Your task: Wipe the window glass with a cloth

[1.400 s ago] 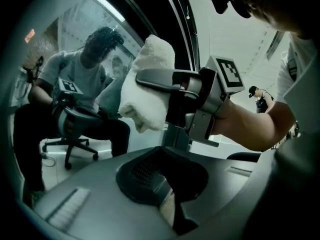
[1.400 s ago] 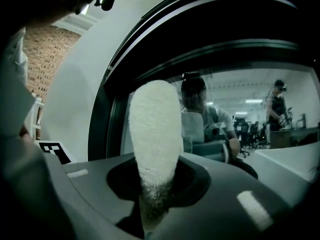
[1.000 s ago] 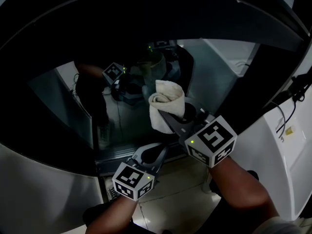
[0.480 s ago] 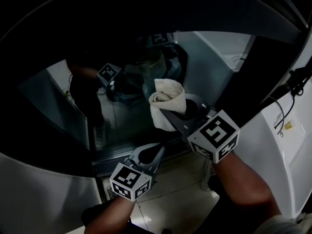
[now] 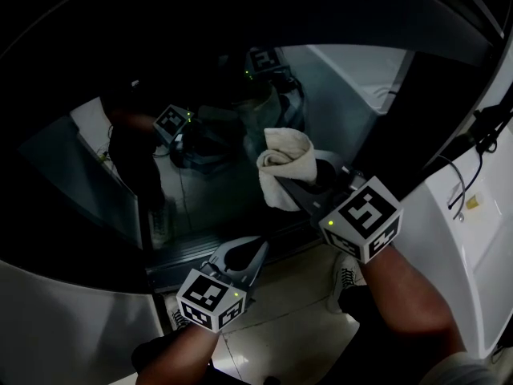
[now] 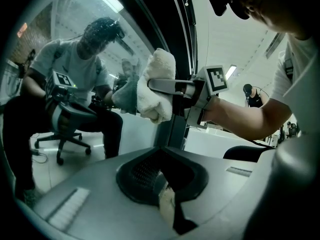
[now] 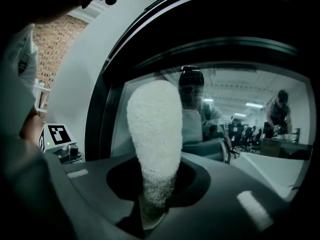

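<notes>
A rolled white cloth [image 5: 287, 163] is pressed against the dark curved window glass [image 5: 208, 191]. My right gripper [image 5: 300, 187] is shut on it from the lower right. In the right gripper view the cloth [image 7: 155, 144] stands up out of the right gripper [image 7: 152, 204] and hides the jaw tips, with the glass [image 7: 240, 114] just behind it. My left gripper [image 5: 255, 255] hangs lower, below the window's bottom edge, shut with nothing in it. The left gripper view looks up past the left gripper [image 6: 167, 204] at the cloth [image 6: 155, 89] on the glass [image 6: 75, 34].
A thick black frame [image 5: 240, 22] rings the glass. White wall panels [image 5: 457, 239] with a dangling cable [image 5: 465, 191] stand at the right. The tiled floor [image 5: 280, 327] lies below. The glass reflects a seated person and an office chair [image 6: 65, 129].
My right gripper has slid the cloth a little to the right and up along the glass. The left gripper has drifted slightly lower and stays shut.
</notes>
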### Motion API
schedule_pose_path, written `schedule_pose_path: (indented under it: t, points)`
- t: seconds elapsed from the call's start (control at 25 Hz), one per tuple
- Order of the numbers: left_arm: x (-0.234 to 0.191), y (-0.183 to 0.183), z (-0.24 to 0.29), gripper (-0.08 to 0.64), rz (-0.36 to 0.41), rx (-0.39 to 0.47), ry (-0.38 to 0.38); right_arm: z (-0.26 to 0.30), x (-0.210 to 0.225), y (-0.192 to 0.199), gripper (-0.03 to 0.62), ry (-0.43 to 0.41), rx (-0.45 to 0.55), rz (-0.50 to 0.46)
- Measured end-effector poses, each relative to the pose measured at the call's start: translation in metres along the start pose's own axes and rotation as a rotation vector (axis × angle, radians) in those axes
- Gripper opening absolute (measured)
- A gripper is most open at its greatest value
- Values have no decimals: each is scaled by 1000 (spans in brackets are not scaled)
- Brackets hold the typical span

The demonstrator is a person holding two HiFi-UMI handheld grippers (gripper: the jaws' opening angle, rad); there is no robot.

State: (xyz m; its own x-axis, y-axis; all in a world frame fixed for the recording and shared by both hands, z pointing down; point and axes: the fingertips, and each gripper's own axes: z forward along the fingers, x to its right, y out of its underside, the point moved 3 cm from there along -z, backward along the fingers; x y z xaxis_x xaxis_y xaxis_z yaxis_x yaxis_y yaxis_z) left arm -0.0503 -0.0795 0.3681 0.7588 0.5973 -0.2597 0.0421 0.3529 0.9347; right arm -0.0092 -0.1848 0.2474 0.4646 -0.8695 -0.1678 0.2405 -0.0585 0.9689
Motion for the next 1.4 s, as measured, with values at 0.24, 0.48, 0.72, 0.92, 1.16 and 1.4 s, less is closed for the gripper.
schedule_pose_path:
  t: [0.24,0.48,0.72,0.92,1.16,1.4]
  points:
    - [-9,6,4,15,9,9,31,1,6,6,84,40,-10,-17]
    - [-24,18,8,15,26,9,63,2,19,14,84,95,-25,-46]
    - [-38,32,11,15,34,-1,90,5,25,23,84,144,-34,-50]
    - [-33,35,11,15,70,-8,138,6,26,22,84,148,-36,-65]
    - [-32,41,15,15,84,-10,160,7,26,23,84,147,-29,-79]
    - [-45,50,12,15,82,-8,175,5,33,31,84,190,-43,-84]
